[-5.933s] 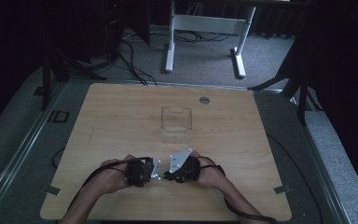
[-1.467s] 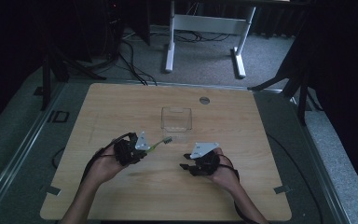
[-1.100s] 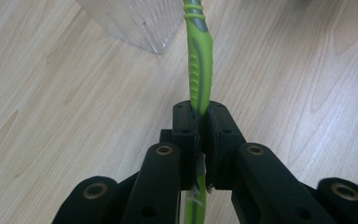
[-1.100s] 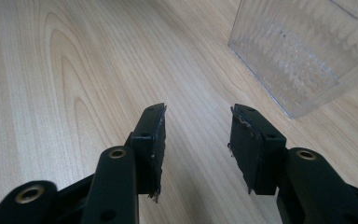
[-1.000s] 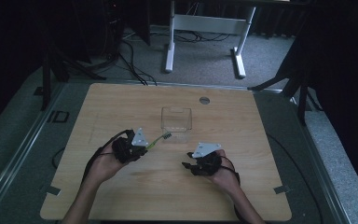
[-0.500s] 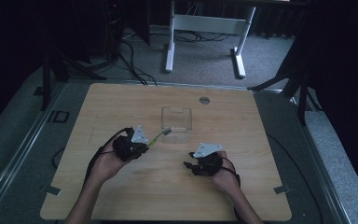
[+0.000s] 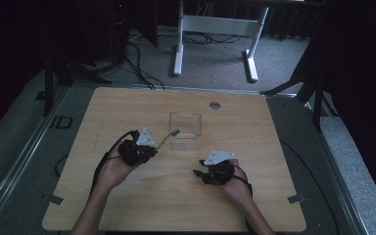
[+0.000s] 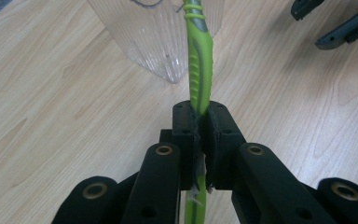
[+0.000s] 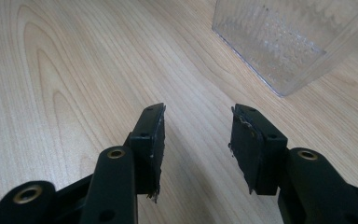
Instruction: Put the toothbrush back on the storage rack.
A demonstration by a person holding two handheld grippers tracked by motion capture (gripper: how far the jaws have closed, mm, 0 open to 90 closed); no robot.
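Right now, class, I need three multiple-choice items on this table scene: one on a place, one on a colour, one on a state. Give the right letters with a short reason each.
1. Where is the brush head of the toothbrush?
A. At the near left rim of the clear box
B. Flat on the table's right edge
C. Under the right tongs

2. What colour is the toothbrush handle?
A. Red
B. Green
C. White

3. How do the left tongs stand?
A. Wide open and bare
B. Shut on the toothbrush
C. Shut on the box

Key: 1 A, the high view shows the head by the box rim. 2 B, the left gripper view shows green. 3 B, the pads press the handle.
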